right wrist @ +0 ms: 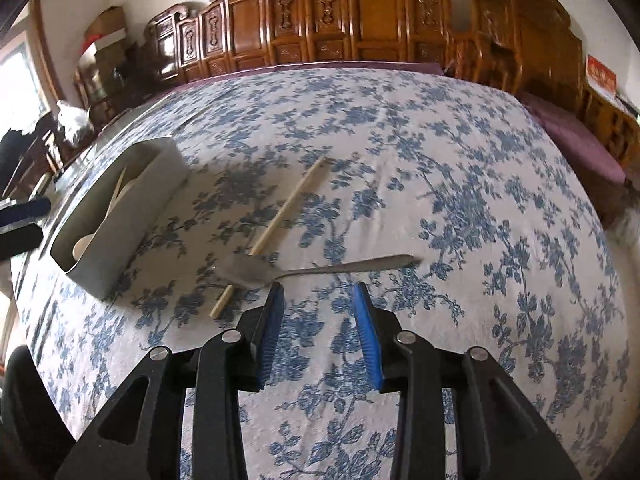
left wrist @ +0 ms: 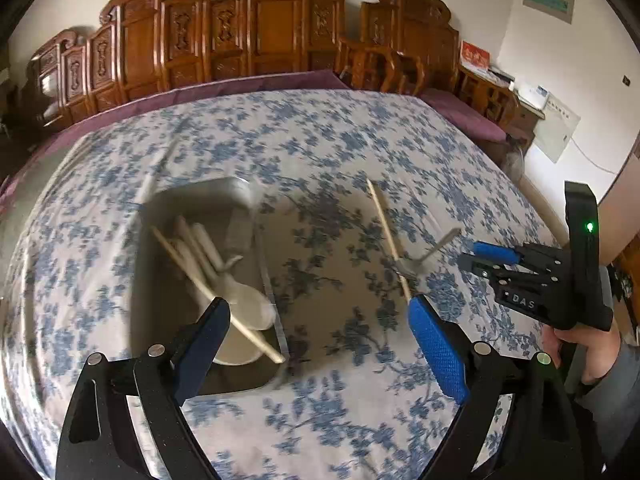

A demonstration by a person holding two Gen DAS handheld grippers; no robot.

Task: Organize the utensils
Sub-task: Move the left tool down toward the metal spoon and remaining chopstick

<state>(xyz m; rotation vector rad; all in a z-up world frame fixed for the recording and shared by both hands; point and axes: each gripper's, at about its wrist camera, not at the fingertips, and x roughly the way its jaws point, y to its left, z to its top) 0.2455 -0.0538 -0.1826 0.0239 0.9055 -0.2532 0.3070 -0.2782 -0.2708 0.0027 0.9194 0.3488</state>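
Hovering over the bed point(right wrist: 400, 160), the right tool point(right wrist: 318, 292) gapes, released, near the metal spoon point(right wrist: 256, 270) crossing 1 chopstick point(right wrist: 288, 204); the left tool point(left wrist: 318, 316) is likewise released above the bin point(left wrist: 168, 208).

You had one white bin point(right wrist: 120, 240) on the floral cloth point(right wrist: 440, 200). Outside it lay one wooden chopstick point(right wrist: 286, 210) and one metal spoon point(right wrist: 320, 268), the spoon's bowl resting across the chopstick. Inside the bin you had one more chopstick point(left wrist: 208, 284) and one clear white spoon point(left wrist: 248, 306); the other pale handles were too blurred to count. You held two grippers, left point(left wrist: 320, 320) and right point(right wrist: 318, 292).
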